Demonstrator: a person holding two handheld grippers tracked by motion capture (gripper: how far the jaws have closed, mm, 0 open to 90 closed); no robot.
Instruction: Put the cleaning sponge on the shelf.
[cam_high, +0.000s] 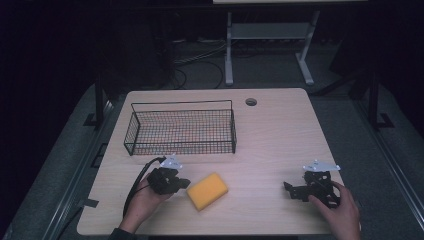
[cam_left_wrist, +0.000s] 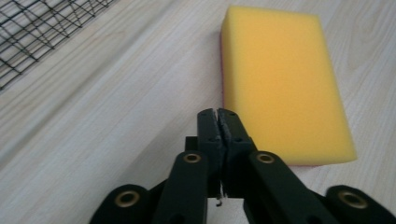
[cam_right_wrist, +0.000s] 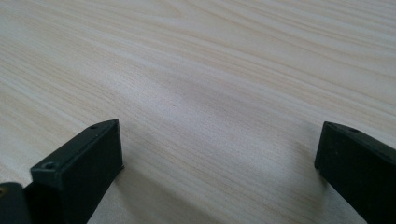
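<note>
A yellow sponge (cam_high: 207, 190) lies flat near the front of the wooden table (cam_high: 280, 135). My left gripper (cam_high: 185, 183) sits just left of it, held by a hand, pointing at the sponge. In the left gripper view its jaws are pressed together with nothing between them, the tips (cam_left_wrist: 218, 115) close to the sponge (cam_left_wrist: 280, 79) and its thin pink underside. My right gripper (cam_high: 289, 188) rests at the front right, held by the other hand. The right gripper view shows its jaws (cam_right_wrist: 219, 163) spread wide over bare wood.
A black wire basket (cam_high: 181, 128) stands behind the sponge, toward the table's back left; its mesh (cam_left_wrist: 37, 28) shows at the top left of the left gripper view. A round cable hole (cam_high: 251, 102) is at the back edge. A desk frame stands on the floor beyond.
</note>
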